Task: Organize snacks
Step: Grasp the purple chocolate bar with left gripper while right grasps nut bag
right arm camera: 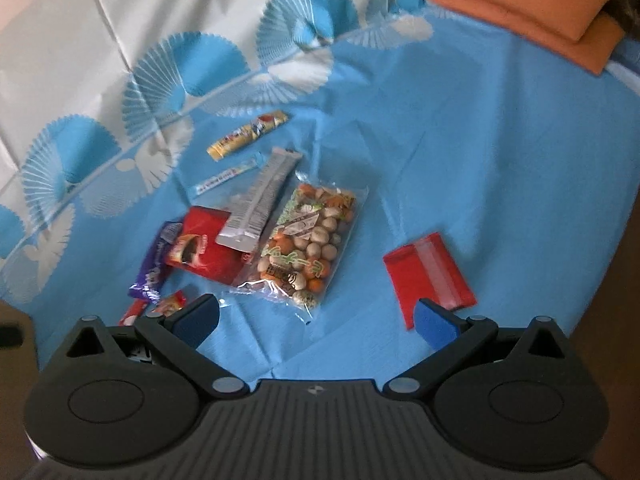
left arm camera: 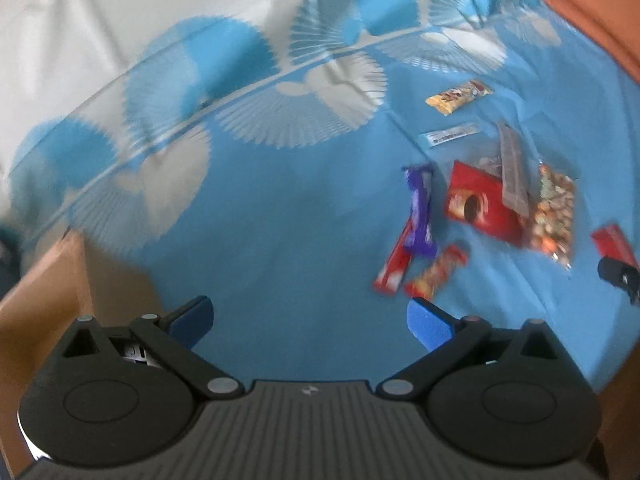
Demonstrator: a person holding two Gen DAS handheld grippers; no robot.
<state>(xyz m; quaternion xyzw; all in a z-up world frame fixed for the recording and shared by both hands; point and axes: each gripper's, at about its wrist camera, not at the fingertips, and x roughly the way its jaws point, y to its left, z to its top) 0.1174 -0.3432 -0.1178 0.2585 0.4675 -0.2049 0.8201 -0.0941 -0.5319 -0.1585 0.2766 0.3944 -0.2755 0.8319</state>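
Both grippers, left (left arm camera: pixel 310 322) and right (right arm camera: pixel 318 316), hover open and empty over scattered snacks; next, the right likely descends onto the red packet (right arm camera: pixel 428 276)

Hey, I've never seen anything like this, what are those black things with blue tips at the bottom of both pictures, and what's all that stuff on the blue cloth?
Those are two hand-held grippers, each carrying a camera that looks along its fingers. One picture comes from the left gripper, the other from the right gripper. Both are open and hold nothing. On the blue patterned cloth lie snacks: a clear bag of coated nuts, a grey wrapper, a red packet, a purple bar, a yellow bar.
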